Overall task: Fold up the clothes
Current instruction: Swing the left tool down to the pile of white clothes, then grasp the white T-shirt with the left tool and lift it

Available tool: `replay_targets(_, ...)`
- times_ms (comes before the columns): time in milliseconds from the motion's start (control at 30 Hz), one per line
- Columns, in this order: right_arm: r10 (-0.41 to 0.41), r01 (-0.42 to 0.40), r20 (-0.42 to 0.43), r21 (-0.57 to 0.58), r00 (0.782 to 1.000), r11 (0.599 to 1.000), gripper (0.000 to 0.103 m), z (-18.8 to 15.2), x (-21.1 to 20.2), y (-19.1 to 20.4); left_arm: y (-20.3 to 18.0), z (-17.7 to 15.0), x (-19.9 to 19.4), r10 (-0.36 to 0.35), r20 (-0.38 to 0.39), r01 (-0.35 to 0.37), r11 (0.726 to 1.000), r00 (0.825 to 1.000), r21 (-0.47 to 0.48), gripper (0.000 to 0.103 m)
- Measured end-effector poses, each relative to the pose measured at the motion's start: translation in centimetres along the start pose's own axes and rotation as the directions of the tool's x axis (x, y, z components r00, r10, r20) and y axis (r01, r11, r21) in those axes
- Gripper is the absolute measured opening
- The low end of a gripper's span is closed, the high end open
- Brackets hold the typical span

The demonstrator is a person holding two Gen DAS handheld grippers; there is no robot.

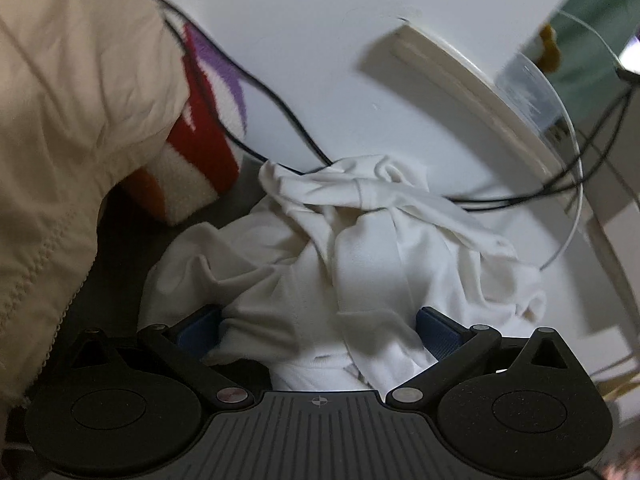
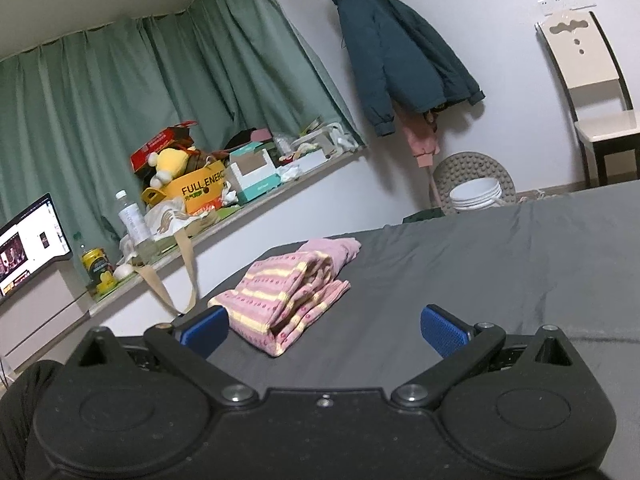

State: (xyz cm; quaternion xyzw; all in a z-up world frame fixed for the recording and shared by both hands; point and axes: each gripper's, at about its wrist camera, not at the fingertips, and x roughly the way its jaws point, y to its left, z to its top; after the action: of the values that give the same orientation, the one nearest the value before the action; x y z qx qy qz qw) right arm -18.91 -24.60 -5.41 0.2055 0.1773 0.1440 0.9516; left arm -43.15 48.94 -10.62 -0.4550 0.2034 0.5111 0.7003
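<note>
A crumpled white garment (image 1: 360,248) lies heaped on the dark bed in the left wrist view. My left gripper (image 1: 318,332) is open, its blue pads (image 1: 438,334) wide apart on either side of the heap's near folds. The cloth bulges between them without being pinched. In the right wrist view a folded pink and yellow striped garment (image 2: 288,296) rests on the grey sheet (image 2: 480,264). My right gripper (image 2: 324,330) hovers just behind it, open, with nothing between its fingers; the left fingertip (image 2: 206,330) sits close to the garment's near left corner.
A cream garment (image 1: 68,128) and a red, white and purple cushion (image 1: 196,148) lie left of the white heap. Black cables (image 1: 280,108) cross a white surface behind. A cluttered windowsill (image 2: 224,196), monitor (image 2: 28,244), hanging dark jacket (image 2: 400,48) and chair (image 2: 592,92) surround the bed.
</note>
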Motion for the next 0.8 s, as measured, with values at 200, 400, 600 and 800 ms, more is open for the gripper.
replay_targets(200,0.008,-0.008,0.003,0.009,1.0,1.0,0.103,0.2,-0.2,0.0,1.0,-1.3,-0.1,-0.029,0.016,0.03,0.998,0.999,-0.06,0.103)
replay_targets(400,0.018,-0.018,-0.015,-0.002,1.0,1.0,0.103,0.1,-0.1,0.1,0.6,-2.6,-0.2,-0.02,0.0,0.02,0.999,1.0,-0.029,0.102)
replay_targets(600,0.037,-0.037,-0.013,-0.017,0.999,0.999,0.103,0.4,-0.1,0.6,0.9,-3.9,-0.3,-0.027,-0.024,0.027,1.0,0.999,0.0,0.093)
replay_targets(800,0.04,-0.04,-0.039,-0.007,0.998,0.999,0.103,0.2,0.2,0.5,1.4,-5.4,-0.3,-0.078,-0.029,0.078,0.997,0.997,0.001,0.041)
